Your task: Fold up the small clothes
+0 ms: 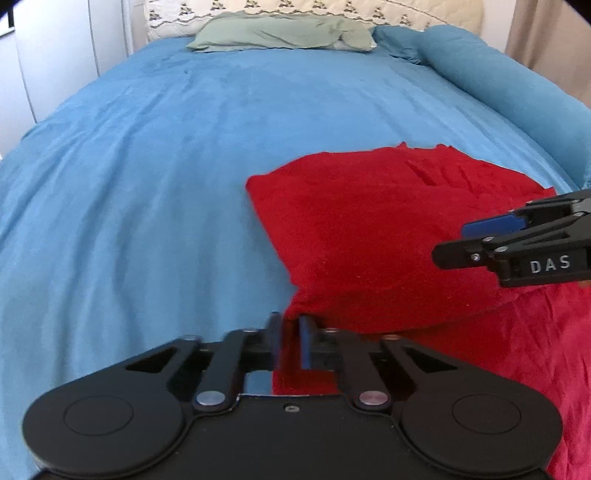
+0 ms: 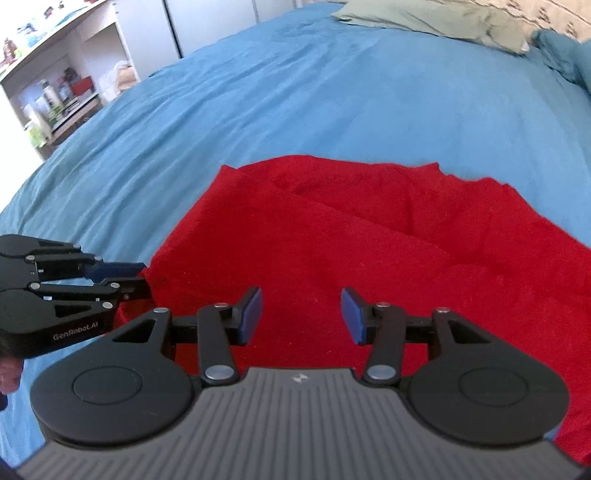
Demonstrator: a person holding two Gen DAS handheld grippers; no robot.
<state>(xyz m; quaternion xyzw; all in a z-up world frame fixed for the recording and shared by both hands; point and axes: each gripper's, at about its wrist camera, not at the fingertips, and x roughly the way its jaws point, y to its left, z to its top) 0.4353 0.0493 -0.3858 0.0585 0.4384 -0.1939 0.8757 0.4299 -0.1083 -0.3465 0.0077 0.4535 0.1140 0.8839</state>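
A red garment lies partly folded on the blue bedspread of a bed, toward its near edge, with a green pillow well apart at the head. The left gripper has its jaws pinched onto the garment's near left corner, the red cloth caught between the blue pads. The right gripper hovers over the middle of the garment with its jaws standing apart and nothing between them, the cloth lying flat beneath

One red garment, two claws, one pillow.
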